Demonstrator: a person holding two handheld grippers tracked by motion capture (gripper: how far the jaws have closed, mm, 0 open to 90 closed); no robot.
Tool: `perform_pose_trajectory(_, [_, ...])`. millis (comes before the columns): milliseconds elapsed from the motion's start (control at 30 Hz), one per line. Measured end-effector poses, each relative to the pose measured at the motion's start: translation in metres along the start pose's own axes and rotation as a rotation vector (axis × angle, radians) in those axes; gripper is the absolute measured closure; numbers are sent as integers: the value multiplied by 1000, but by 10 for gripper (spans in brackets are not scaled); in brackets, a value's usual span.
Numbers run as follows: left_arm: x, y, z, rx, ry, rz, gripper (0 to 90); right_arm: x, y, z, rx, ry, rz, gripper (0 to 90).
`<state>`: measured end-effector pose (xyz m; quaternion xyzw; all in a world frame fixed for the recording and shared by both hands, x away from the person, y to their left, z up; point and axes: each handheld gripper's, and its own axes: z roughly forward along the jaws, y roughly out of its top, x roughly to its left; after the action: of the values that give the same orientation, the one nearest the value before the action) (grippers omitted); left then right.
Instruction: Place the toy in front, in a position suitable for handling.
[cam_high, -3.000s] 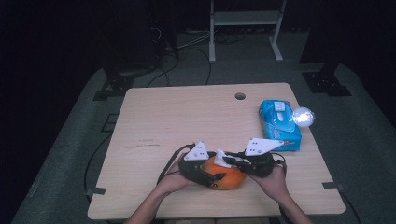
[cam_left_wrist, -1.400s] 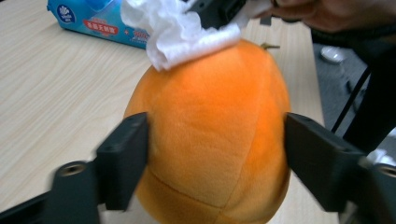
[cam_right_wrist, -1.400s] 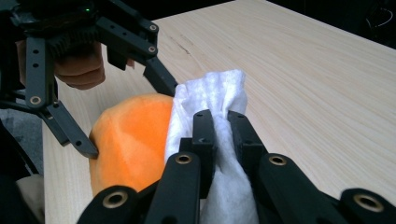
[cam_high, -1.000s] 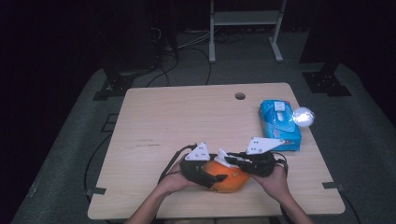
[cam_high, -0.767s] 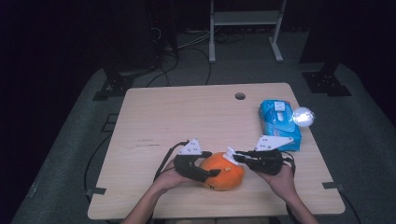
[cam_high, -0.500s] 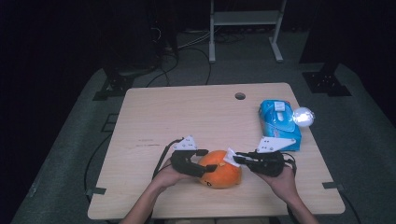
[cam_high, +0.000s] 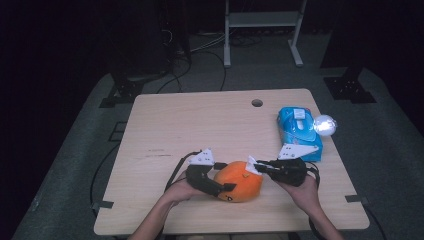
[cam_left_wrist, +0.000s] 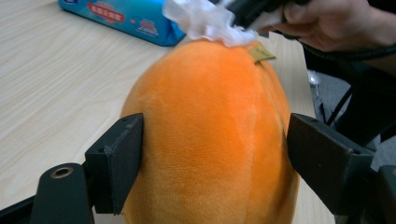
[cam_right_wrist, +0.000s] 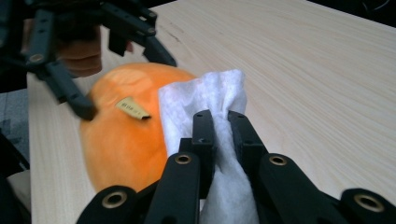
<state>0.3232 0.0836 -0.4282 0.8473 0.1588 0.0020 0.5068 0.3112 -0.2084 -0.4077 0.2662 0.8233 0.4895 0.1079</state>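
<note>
Orange plush toy (cam_left_wrist: 210, 135) with small yellow tag, white tissue (cam_right_wrist: 205, 102) in my black right claw (cam_right_wrist: 219, 126), blue pack (cam_high: 298, 131) at two o'clock, pale wood-grain desk (cam_high: 200, 125)

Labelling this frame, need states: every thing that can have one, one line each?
orange plush toy: lying on table, straddled by left gripper
white tissue: bunched, pressed on the toy
left gripper: jaws just opening, around toy
right gripper: shut on tissue
blue wipes pack: flat, lid closed

Pale wooden table (cam_high: 200, 130), round hole (cam_high: 257, 103) near the far edge; orange plush (cam_high: 239, 181) lying near the front edge; blue wipes pack (cam_high: 298, 131) at the right side, well apart from the plush; tape strips at front corners.
</note>
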Motion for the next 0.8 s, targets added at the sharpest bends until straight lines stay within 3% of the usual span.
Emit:
perform_pose_trajectory(267, [-11,7,4,22,26,49,237,15,15,7,-23,17,-48,814])
perform_pose_trajectory(433, [-2,6,-2,-9,23,-11,169,1,10,5,-13,2,-6,814])
perform_pose_trajectory(500, [4,6,-5,-24,48,-53,125,-3,7,3,-7,-4,13,814])
perform_pose_trajectory(600, [10,4,-5,-24,37,-106,95,-4,5,2,-4,13,24,814])
perform_pose_trajectory(733, [10,-1,4,26,-22,-137,74,2,6,4,5,38,10,813])
perform_pose_trajectory(800, [10,-2,8,37,-23,-145,58,3,7,5,3,46,16,813])
